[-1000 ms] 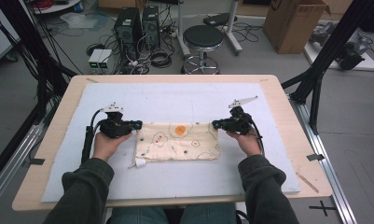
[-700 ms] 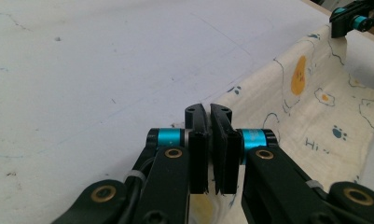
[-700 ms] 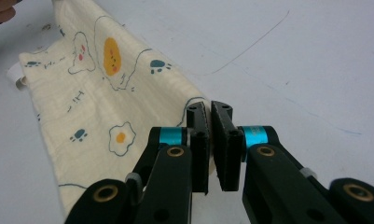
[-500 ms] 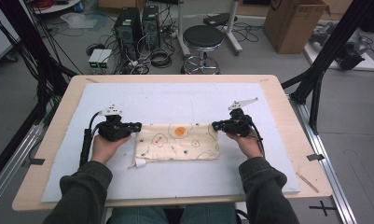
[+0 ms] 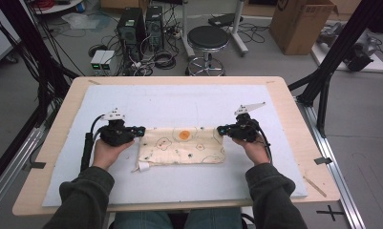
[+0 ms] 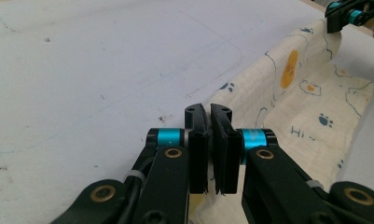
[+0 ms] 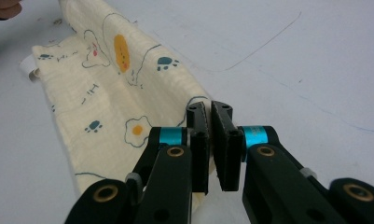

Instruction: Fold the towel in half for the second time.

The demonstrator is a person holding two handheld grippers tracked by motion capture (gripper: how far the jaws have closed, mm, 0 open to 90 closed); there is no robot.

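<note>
Cloth (image 5: 182, 146) folded narrower since earlier; both tools hide its pinched corners (far edge).

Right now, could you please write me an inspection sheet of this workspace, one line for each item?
Surface: wooden table covered by a pale blue-white mat with faint marks.
Job's things: cream printed cloth, folded, lying flat on the mat; its far edge is lifted at both ends.
Clutter: nothing seen on the mat.
Grippers: left gripper and right gripper each shut on a far corner of the cloth.
Cables: black cable trails from the left gripper along the mat.
Surroundings: stool, cardboard box, computer towers and loose wires on the floor.
</note>
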